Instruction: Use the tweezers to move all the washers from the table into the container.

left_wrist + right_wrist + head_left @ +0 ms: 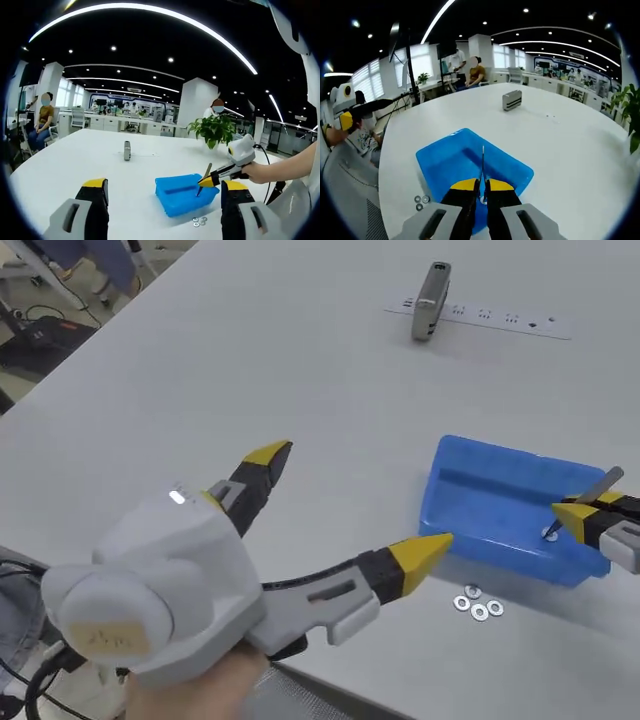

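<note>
Left gripper [346,502]: released, jaws spread wide, nothing between them; it hangs above the table [300,360], near side, well apart from the container [490,502]. Right gripper [482,186]: jaws clenched on the tweezers [483,160], which run forward out of the yellow tips. In the head view the tweezers slant down into the container, with the tip low inside and close to its near wall. There is a small pale speck at the tip, too small to say whether it is a washer. The container is blue, shallow and rectangular, and sits flat on the table. Washers [478,604]: a small cluster on the table just outside the container's near wall, apart from both grippers. Far side of the table: a grey block [430,300] at one end of a white strip [500,318].
</note>
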### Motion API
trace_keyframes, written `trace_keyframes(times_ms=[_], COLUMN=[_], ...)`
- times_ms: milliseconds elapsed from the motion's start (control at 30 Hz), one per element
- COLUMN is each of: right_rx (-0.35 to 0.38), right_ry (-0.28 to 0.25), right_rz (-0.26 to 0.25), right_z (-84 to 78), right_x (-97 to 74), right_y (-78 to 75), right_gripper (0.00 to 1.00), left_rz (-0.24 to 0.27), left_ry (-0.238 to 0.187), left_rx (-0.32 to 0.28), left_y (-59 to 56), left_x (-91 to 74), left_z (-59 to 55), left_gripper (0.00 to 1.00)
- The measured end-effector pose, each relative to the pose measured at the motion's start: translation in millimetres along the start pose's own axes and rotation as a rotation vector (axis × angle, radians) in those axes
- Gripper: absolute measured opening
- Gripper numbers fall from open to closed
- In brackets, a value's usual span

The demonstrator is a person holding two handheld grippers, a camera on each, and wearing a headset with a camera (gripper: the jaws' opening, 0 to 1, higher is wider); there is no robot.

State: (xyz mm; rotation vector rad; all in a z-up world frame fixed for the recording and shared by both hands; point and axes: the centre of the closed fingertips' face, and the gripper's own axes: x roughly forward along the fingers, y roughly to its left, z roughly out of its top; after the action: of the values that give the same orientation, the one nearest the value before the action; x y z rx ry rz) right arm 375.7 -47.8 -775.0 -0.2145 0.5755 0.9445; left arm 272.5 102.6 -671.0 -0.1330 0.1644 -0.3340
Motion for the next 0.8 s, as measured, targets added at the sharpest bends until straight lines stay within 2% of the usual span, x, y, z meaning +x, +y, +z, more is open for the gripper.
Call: trace_keyframes(times_ms=[133,300,433,600,800], right_rx=[-0.014,-0.012,-0.006,-0.008,-0.005], right_ry=[-0.005,-0.048,-0.062,-0.114,-0.143], right_rz=[-0.011,-0.024,-0.021,-0.005,0.055], right_z=[1.7,12.0,17.7,32.9,37.4], right_x=[-2.1,-10.9,-17.6,-40.1,-61.7], right_y=[-1.3,-1.9,-0.2,16.5,42.1], right_gripper=[0.03,0.04,0.04,0.04,0.03], left_rz=[0.001,-0.001,-0.006,-0.015,-0.021], left_ry=[0.000,0.003,0.008,0.003,0.004], left_rx=[0.009,0.009,0.008,0.007,-0.003], left_y=[-0.2,-0.5,-1.1,-3.0,-3.6], left_x=[-0.1,0.0,0.2,0.4,0.2], left_z=[0.1,-0.4,-1.4,-0.5,-1.0], left_gripper=[0.97,0.97,0.97,0.97,0.97])
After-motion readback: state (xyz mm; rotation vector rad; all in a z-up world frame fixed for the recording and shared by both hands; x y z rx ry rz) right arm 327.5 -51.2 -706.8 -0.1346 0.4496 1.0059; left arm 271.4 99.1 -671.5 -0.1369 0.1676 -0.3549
